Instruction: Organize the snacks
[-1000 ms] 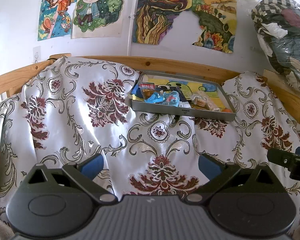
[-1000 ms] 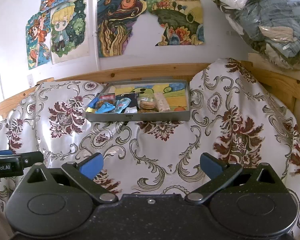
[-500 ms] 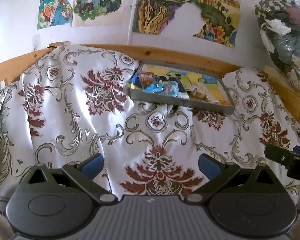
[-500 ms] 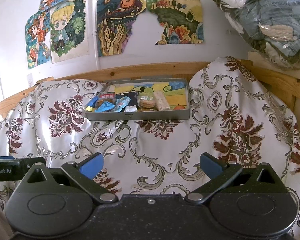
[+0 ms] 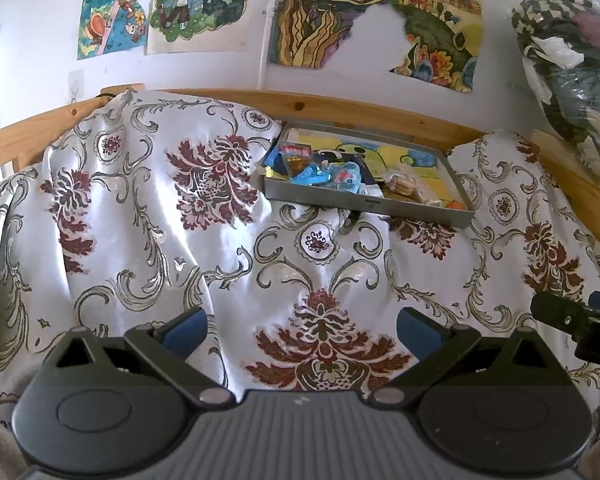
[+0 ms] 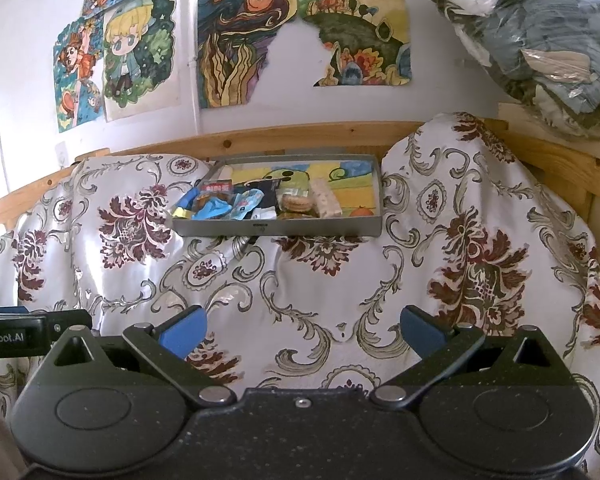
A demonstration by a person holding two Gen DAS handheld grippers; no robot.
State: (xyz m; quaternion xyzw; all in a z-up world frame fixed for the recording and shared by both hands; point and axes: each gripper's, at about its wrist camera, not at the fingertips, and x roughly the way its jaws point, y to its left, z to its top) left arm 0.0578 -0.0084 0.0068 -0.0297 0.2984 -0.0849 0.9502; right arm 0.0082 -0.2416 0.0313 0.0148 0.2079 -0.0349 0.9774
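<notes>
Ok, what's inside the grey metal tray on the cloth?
The tray holds blue wrappers, round biscuits, a pale bar and an orange piece. Its near wall hides anything lower down.

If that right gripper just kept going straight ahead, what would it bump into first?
Most likely the patterned cloth draped ahead of the open right gripper, before reaching the snack tray further back. Depth is hard to judge here.

From my right wrist camera, the right gripper [image 6: 301, 330] hangs with its blue-padded fingers [image 6: 183, 331] spread wide and empty over the floral cloth [image 6: 340, 300]. Well ahead sits the grey tray [image 6: 278, 226], snack packets [image 6: 224, 204] piled in its left half. The left gripper [image 6: 32, 330] pokes in at my left edge.
</notes>
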